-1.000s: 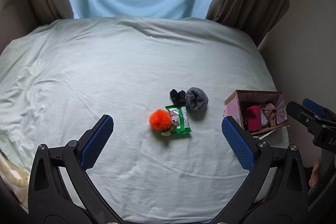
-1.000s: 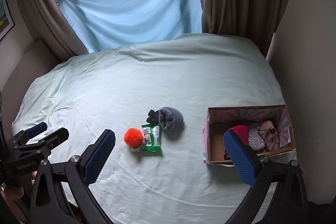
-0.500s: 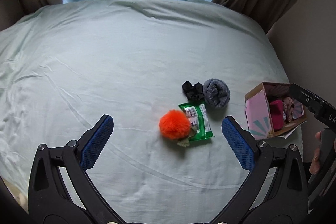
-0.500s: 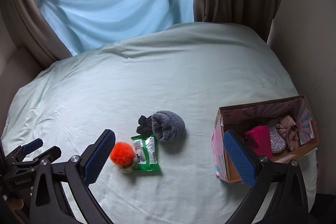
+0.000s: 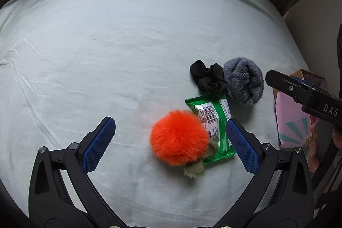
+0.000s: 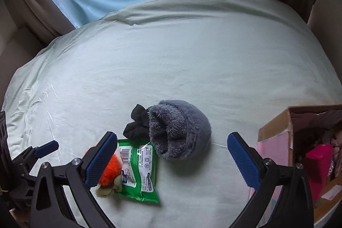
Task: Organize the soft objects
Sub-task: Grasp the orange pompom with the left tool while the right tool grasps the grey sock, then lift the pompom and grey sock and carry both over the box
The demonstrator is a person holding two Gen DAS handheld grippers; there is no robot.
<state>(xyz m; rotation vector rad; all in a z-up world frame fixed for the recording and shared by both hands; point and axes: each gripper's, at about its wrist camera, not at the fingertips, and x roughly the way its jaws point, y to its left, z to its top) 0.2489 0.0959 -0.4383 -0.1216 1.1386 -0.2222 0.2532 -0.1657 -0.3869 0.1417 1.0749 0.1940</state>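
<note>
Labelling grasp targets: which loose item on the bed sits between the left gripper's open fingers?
The fluffy orange pom-pom lies in front of the left gripper; the green packet, black scrunchie and grey fuzzy sock lie further right.

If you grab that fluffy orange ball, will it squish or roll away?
The fluffy orange pompom ball looks all fur, so it would probably squish and feel light. It leans against the green plastic packet, so rolling seems unlikely.

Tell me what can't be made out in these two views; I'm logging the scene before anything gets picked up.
- Cardboard box: right wrist view, contents cut by the frame edge; left wrist view, mostly behind the right gripper.
- Orange pom-pom: right wrist view, half hidden by a finger of the right gripper.
- Green packet: print too small to read.
</note>
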